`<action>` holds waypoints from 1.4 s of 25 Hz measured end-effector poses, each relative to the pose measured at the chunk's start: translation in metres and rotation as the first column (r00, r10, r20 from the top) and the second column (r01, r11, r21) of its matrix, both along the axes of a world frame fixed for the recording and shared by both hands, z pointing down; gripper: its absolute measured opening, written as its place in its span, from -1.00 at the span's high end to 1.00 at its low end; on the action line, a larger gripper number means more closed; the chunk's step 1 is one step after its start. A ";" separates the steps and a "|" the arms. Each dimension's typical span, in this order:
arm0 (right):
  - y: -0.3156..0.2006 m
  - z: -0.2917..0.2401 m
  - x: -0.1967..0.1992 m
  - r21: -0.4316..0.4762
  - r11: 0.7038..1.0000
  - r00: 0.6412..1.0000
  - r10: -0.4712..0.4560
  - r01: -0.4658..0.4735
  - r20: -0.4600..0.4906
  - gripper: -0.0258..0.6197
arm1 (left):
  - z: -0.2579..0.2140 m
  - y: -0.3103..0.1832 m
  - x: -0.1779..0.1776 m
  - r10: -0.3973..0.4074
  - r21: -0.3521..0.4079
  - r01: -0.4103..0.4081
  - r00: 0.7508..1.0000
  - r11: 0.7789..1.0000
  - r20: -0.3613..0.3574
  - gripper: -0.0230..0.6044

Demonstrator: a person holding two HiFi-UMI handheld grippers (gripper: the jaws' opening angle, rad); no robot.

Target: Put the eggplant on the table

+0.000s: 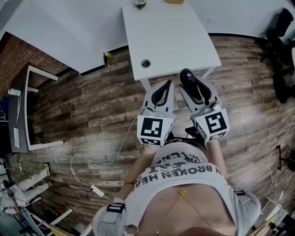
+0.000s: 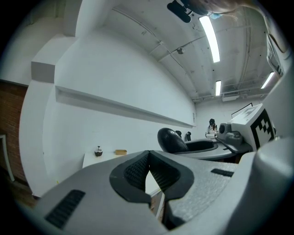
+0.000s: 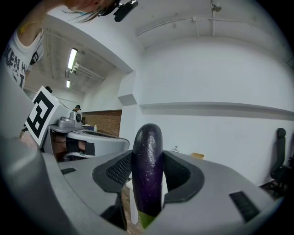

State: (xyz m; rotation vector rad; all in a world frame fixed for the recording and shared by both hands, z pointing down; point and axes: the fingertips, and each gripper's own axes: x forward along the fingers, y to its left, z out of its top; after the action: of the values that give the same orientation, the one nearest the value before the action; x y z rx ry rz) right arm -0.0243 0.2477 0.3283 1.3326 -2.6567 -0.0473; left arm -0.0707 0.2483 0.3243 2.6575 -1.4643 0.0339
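Nearest: pinching the dark purple eggplant (image 3: 148,170) upright in the right gripper (image 1: 191,84), tip poking above the pads. A firm carry, probably against slipping. Alongside, with the left gripper (image 1: 163,87) pressed together on nothing, simply out of the way. Just beyond, reaching the white table's (image 1: 170,37) near edge — eggplant in the air, not yet set down.

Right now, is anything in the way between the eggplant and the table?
No, nothing visible. The right gripper holds the eggplant by the near edge of the table; small things sit at its far end.
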 end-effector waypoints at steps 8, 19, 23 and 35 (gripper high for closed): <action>-0.017 0.003 -0.017 -0.001 1.000 1.000 0.024 -0.024 -0.013 0.29 | 0.004 -0.013 -0.016 0.031 0.004 -0.031 1.000 1.000 0.004 0.91; -0.033 0.009 -0.036 -0.020 0.999 0.999 0.041 -0.042 -0.034 0.29 | 0.013 -0.031 -0.035 0.047 -0.027 -0.047 0.999 0.999 0.002 0.91; -0.044 0.010 -0.036 -0.021 0.999 0.999 0.035 -0.036 -0.034 0.29 | 0.017 -0.041 -0.036 0.042 -0.032 -0.042 0.999 0.999 0.002 0.91; -0.128 0.009 -0.012 -0.029 1.000 1.000 -0.005 0.005 -0.016 0.29 | 0.017 -0.122 -0.004 0.026 -0.034 -0.026 0.999 0.999 0.019 0.91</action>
State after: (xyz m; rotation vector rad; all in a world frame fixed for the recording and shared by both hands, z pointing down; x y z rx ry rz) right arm -0.0363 0.1200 0.3373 1.3115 -2.6372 -0.0197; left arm -0.0747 0.1264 0.3413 2.6567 -1.4220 0.0867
